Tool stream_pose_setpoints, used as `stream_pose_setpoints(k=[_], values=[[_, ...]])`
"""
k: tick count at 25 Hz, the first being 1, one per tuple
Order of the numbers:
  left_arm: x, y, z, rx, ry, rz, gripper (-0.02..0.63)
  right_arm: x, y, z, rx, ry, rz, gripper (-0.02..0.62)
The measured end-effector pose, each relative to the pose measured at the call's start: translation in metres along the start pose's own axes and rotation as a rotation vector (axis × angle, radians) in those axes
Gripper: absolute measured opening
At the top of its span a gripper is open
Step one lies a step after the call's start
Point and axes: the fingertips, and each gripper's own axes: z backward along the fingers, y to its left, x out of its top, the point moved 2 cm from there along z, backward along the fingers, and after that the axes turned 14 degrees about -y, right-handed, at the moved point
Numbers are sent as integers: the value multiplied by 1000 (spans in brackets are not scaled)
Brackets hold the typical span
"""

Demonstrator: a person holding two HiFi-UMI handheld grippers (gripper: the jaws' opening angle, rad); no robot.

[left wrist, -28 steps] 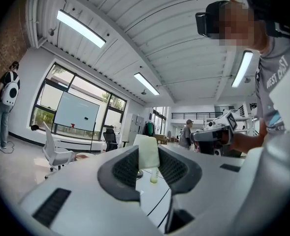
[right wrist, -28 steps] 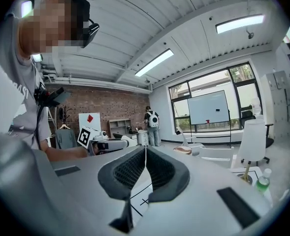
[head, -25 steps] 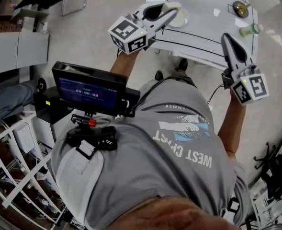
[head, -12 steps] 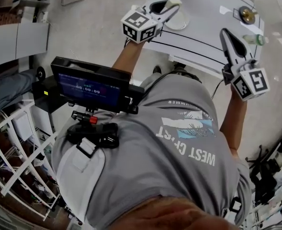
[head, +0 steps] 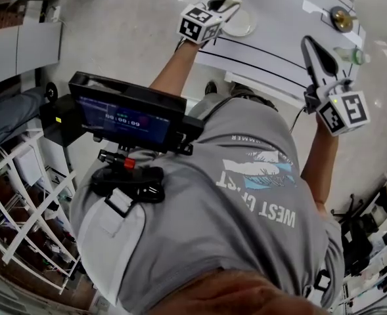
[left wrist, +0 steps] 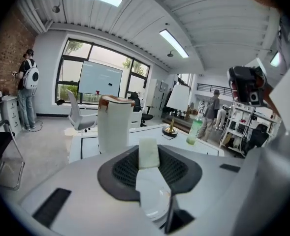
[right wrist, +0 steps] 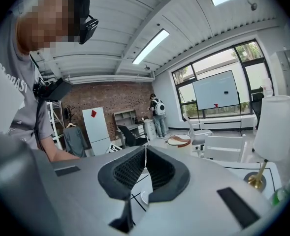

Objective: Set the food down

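White black-lined table point(head: 278, 25); brick wall point(right wrist: 110, 97); big windows point(left wrist: 93, 77)

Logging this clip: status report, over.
Left gripper shut on pale food piece, over the plate. Right gripper shut, empty. Path down looks clear.

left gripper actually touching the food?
Touching. The left gripper view shows the pale food piece clamped between the left gripper's jaws, with no gap on either side.

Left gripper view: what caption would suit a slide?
Left gripper clamping a pale piece of food, white container behind.
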Motion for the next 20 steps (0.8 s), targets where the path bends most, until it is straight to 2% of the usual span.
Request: stream_pose_setpoints(k=[8,16,20], values=[[-41,21,-9,48,129,-59,106,3,-1,5,-15,17,-5,9],[-69,28,-17,60,224,-199,106,3,-3,7,-19,28,-11,9],[-72,24,-23,30,253,-310,106,3,1,6,-16,42,-15,9]])
